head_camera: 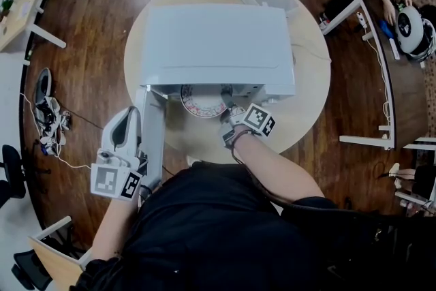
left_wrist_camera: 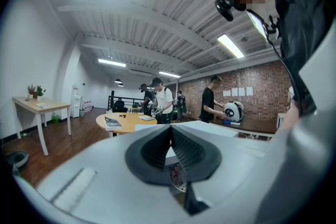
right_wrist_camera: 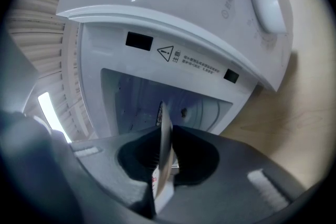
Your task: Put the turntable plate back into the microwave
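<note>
The right gripper [head_camera: 229, 114] pinches the plate's [head_camera: 203, 103] near rim between its fingers. The plate sits halfway into the open microwave [head_camera: 218, 44] on the tabletop [head_camera: 308, 78]. The left gripper [left_wrist_camera: 170, 134], fingers pressed together on nothing, is beside the door [head_camera: 154, 140].

Microwave [head_camera: 218, 44] at the table's [head_camera: 310, 112] middle, door [head_camera: 153, 140] swung toward the near-left edge. Turntable plate [head_camera: 201, 102] half out the front, right gripper [head_camera: 227, 110] seemingly pinching its near rim. Left gripper [head_camera: 128, 116] beside the door.
</note>
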